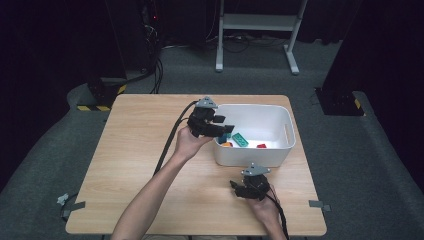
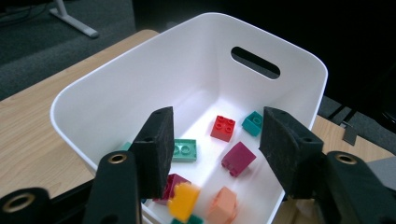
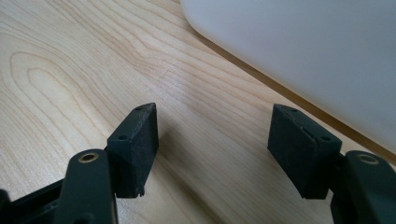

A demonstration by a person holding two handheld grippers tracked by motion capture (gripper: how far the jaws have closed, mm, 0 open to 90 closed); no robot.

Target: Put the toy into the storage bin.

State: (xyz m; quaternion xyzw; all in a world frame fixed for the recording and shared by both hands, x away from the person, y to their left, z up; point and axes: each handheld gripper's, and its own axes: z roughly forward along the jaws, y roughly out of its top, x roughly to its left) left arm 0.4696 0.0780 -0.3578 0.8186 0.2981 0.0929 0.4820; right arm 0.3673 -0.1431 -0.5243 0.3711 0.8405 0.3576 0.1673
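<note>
A white plastic bin (image 1: pixel 280 150) stands on the right half of the wooden table (image 1: pixel 140 150). My left gripper (image 1: pixel 220 127) hangs open over the bin's left rim, jaws empty. Looking along it, the bin (image 2: pixel 116 93) holds several toy bricks: a red brick (image 2: pixel 222 127), a teal brick (image 2: pixel 252 122), a green flat brick (image 2: pixel 184 150), a magenta brick (image 2: pixel 238 158), a yellow brick (image 2: pixel 183 201) and a peach brick (image 2: pixel 222 206). My right gripper (image 1: pixel 239 189) rests low at the table's front, in front of the bin, open and empty (image 3: pixel 212 140), the bin wall (image 3: pixel 303 51) just beyond it.
A white metal stand (image 1: pixel 257 30) sits on the floor behind the table. Cables (image 1: pixel 167 145) trail from the left gripper across the tabletop. Tape marks (image 1: pixel 320 204) stick at the table's front corners. Bare wood spreads over the left half.
</note>
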